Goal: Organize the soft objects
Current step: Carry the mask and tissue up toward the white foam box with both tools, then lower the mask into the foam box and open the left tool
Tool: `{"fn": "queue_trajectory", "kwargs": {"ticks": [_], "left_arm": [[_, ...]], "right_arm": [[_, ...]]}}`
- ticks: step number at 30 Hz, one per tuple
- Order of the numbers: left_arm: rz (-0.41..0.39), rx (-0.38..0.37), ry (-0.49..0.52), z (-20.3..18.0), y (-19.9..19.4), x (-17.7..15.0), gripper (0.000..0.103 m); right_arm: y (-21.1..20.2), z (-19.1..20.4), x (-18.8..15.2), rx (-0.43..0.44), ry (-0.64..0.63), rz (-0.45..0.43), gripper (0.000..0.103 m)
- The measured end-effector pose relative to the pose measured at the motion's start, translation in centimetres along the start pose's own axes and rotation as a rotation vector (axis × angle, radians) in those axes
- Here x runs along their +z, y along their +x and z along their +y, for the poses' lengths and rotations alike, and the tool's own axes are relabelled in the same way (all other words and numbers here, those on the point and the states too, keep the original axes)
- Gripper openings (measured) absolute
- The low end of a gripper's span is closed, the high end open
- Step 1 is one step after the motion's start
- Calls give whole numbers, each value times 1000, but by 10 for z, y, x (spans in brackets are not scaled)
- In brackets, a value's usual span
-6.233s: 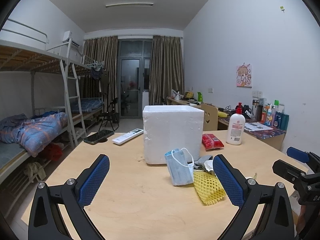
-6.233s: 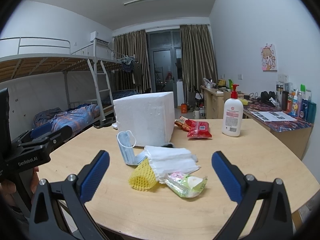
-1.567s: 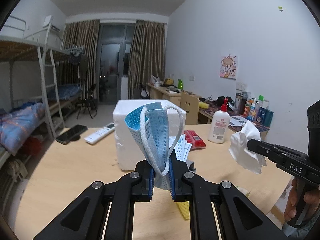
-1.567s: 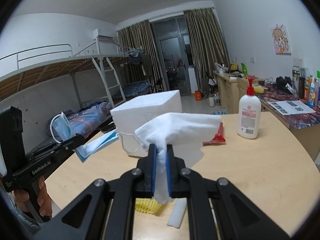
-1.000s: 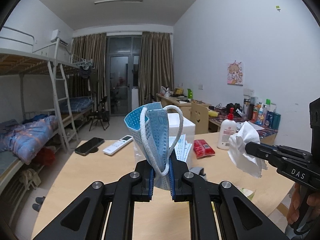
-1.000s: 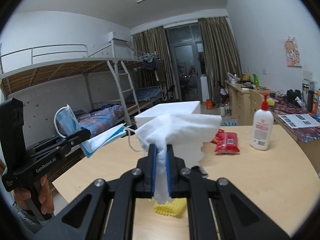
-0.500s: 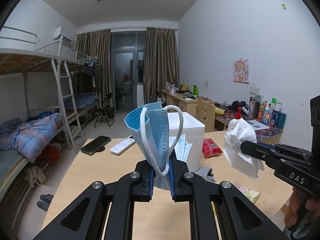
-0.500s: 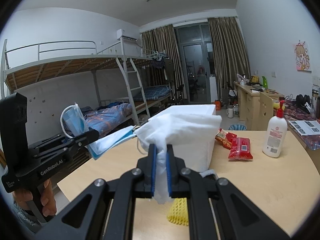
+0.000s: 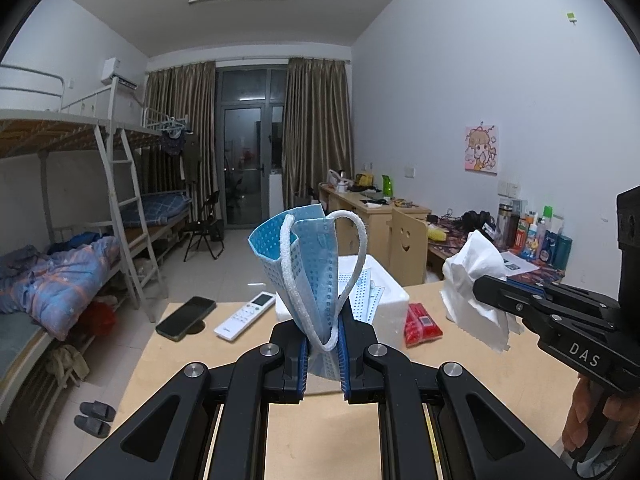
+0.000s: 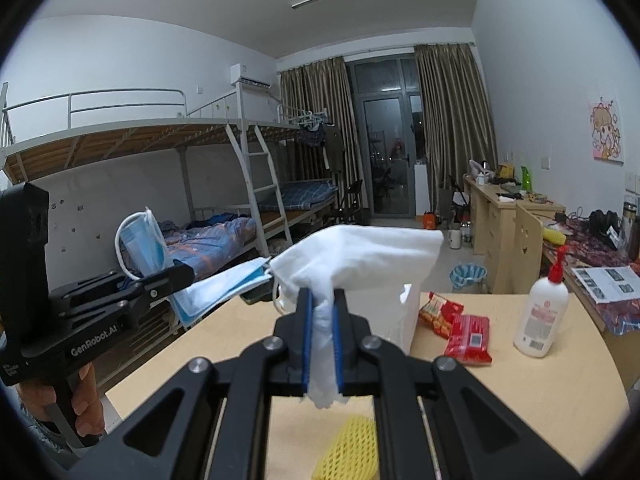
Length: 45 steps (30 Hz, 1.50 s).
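above table [image 9: 352, 432], left fingers [image 9: 303, 354] clamp mask [image 9: 308, 264], right fingers [image 10: 306, 332] clamp tissue [image 10: 360, 256].

The person holds a black two-finger gripper in each hand, both raised above the table and pointing slightly downward. The left gripper [image 9: 323, 354] has its blue-padded jaws clamped on a blue face mask [image 9: 308, 264]. The right gripper [image 10: 322, 344] has its jaws pressed together on a white tissue [image 10: 360, 256]. Each hand wraps a handle, left hand [image 10: 82, 398], right hand [image 9: 596, 420].
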State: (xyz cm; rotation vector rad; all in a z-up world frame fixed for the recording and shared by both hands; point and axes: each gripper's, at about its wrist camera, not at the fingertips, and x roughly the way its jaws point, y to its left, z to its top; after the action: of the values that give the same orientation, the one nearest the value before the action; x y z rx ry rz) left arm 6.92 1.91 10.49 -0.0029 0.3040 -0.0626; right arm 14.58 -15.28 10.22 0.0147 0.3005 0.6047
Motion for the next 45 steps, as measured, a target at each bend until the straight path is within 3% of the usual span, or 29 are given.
{"fn": "queue_trajectory", "kwargs": {"ticks": [23, 45], "left_arm": [[31, -23, -13, 2, 46, 47, 13], [50, -31, -22, 17, 124, 82, 13]], "right_arm": [[30, -10, 32, 12, -22, -1, 12], [73, -18, 50, 15, -20, -3, 12]]}}
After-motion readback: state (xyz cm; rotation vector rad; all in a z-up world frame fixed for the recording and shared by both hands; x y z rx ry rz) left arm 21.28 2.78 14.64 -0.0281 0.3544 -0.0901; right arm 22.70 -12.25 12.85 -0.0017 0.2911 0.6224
